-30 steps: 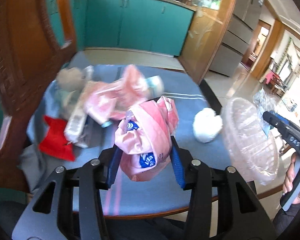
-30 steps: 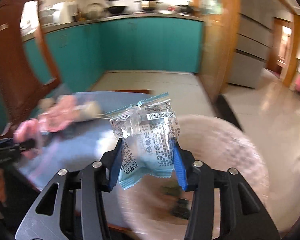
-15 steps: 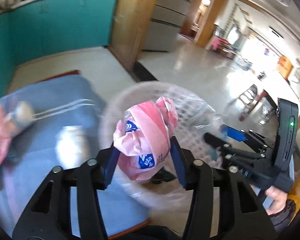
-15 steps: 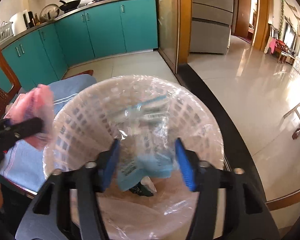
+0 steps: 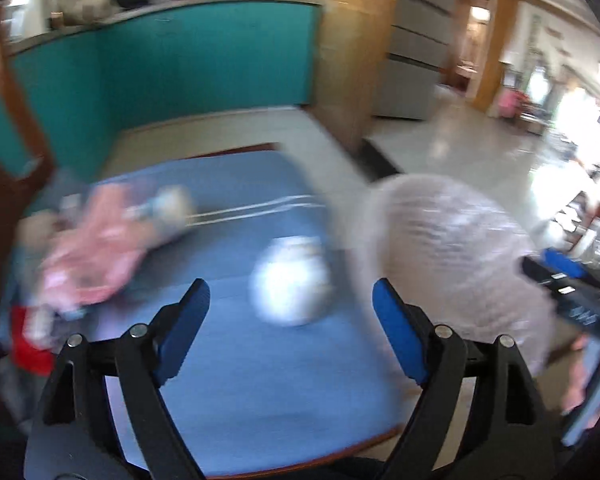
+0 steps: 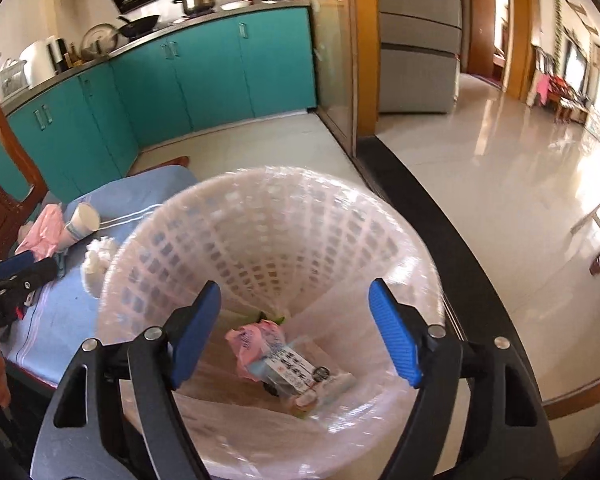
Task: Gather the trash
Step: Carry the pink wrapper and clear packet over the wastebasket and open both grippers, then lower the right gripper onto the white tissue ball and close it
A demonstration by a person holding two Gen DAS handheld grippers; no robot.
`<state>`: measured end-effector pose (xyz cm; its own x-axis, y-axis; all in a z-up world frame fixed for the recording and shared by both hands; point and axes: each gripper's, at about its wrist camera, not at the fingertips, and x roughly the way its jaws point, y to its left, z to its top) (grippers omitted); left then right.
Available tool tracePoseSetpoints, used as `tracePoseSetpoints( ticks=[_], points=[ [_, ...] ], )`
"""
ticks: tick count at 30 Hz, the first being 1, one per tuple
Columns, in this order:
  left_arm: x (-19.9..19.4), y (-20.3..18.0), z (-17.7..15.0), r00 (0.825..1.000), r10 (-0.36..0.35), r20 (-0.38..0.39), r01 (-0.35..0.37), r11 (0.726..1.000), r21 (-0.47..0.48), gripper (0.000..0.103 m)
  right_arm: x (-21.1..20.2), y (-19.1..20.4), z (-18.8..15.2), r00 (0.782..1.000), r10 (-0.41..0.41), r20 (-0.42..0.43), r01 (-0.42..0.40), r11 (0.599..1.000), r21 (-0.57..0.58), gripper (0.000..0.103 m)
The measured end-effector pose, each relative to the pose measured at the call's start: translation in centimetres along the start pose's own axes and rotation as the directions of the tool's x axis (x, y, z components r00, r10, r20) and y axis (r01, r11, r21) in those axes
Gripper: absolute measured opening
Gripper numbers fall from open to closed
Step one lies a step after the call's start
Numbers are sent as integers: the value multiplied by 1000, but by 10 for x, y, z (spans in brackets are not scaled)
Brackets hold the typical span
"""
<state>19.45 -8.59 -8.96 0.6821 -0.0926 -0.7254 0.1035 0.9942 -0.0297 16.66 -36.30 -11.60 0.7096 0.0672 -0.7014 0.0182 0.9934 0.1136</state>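
We are taking the white lattice wastebasket (image 6: 276, 240) as our landmark and working from its left side across to its right. Farthest to its left, on the blue tablecloth (image 5: 260, 380), we are seeing a heap of pink wrappers (image 5: 96, 252) with a paper cup (image 6: 80, 224) lying tipped on its side at the heap's near edge, and a red scrap (image 5: 28, 348) below the heap, blurred in the left wrist view. Closer to the basket, just beside its left wall, a crumpled white tissue (image 5: 292, 284) is resting on the cloth.

We are holding our left gripper (image 5: 290, 328) over the cloth to the left of the basket, its blue pads spread wide apart with nothing between them; the tissue is showing just beyond the gap.

We are holding our right gripper (image 6: 296, 328) directly above the basket's mouth, its jaws likewise standing wide apart and empty. Down at the bottom of the basket, which is lined with a clear plastic bag, a crumpled pink bag (image 6: 256, 340) and a printed snack wrapper (image 6: 296, 372) are lying touching one another among other small scraps that we cannot make out clearly.

To the right of the basket, we are seeing only glossy floor tiles (image 6: 520, 184).
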Motion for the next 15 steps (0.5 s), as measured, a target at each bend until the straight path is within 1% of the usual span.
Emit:
tracePoseSetpoints(
  ticks=[3, 4, 5, 8, 12, 13, 15],
  points=[
    [-11, 37, -10, 997, 77, -4, -77, 996, -53, 84, 1, 22, 5, 999, 44, 14, -43, 998, -42, 75],
    [-15, 52, -15, 994, 106, -5, -106, 992, -73, 84, 2, 35, 8, 997, 71, 16, -69, 996, -63, 75],
    [-18, 62, -20, 992, 127, -7, -128, 988, -84, 84, 3, 43, 10, 996, 86, 17, -85, 994, -76, 75],
    [-26, 88, -33, 982, 187, -28, -189, 976, -105, 84, 10, 83, 16, 988, 153, 2, -151, 979, -137, 75],
    [-35, 123, -52, 976, 212, -56, -218, 963, -157, 84, 26, 151, 18, 970, 242, -40, -244, 939, -241, 75],
    [-37, 126, -58, 975, 214, -59, -221, 961, -168, 84, 34, 174, 17, 965, 258, -53, -263, 924, -276, 75],
    [-42, 139, -63, 975, 213, -63, -222, 956, -195, 84, 46, 200, 15, 961, 265, -75, -276, 911, -307, 75]
  ],
)
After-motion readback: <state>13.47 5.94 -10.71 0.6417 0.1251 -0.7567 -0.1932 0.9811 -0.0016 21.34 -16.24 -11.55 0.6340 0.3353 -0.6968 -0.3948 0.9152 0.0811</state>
